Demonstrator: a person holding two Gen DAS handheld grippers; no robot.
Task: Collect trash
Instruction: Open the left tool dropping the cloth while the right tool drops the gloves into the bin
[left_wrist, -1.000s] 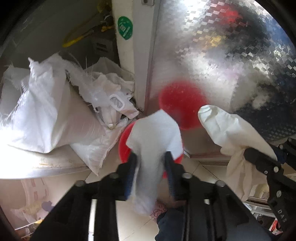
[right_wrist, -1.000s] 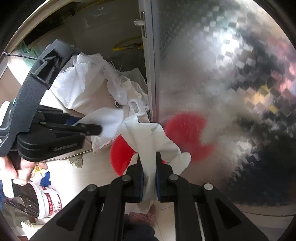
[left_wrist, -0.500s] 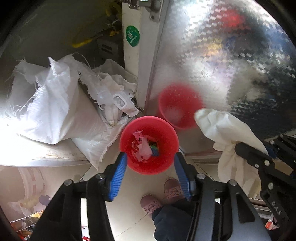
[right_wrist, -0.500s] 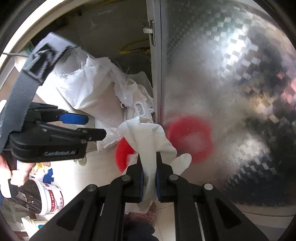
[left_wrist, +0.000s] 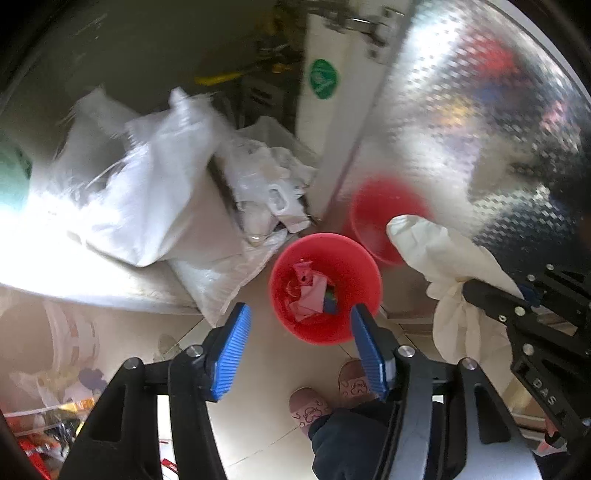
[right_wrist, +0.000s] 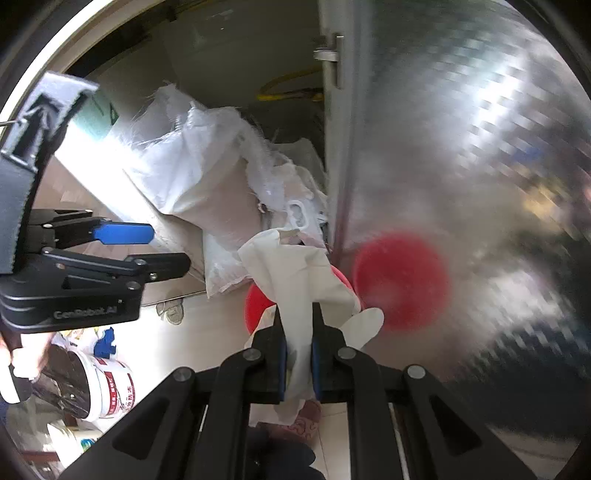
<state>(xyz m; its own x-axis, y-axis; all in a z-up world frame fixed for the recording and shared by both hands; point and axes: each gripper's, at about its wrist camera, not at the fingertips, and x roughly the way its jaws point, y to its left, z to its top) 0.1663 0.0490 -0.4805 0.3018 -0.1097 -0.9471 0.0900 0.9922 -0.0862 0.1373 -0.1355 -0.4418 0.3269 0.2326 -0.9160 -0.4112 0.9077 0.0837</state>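
A red bin (left_wrist: 354, 280) stands on the tiled floor beside a shiny metal door; paper scraps (left_wrist: 308, 295) lie inside it. My left gripper (left_wrist: 301, 347) is open and empty above the bin. My right gripper (right_wrist: 298, 350) is shut on a white rubber glove (right_wrist: 295, 280), held above the bin (right_wrist: 256, 302), which the glove mostly hides. In the left wrist view the glove (left_wrist: 443, 258) hangs to the right of the bin. The left gripper (right_wrist: 147, 251) shows at the left of the right wrist view.
White woven sacks (left_wrist: 147, 206) and plastic bags (left_wrist: 269, 192) lie piled left of the bin. The metal door (left_wrist: 480, 129) reflects the bin. The person's slippers (left_wrist: 310, 406) stand just below the bin. A white paint bucket (right_wrist: 99, 384) stands on the floor at left.
My left gripper opened and dropped its white paper into the bin, then drew back. My right gripper still holds the glove and has shifted little.
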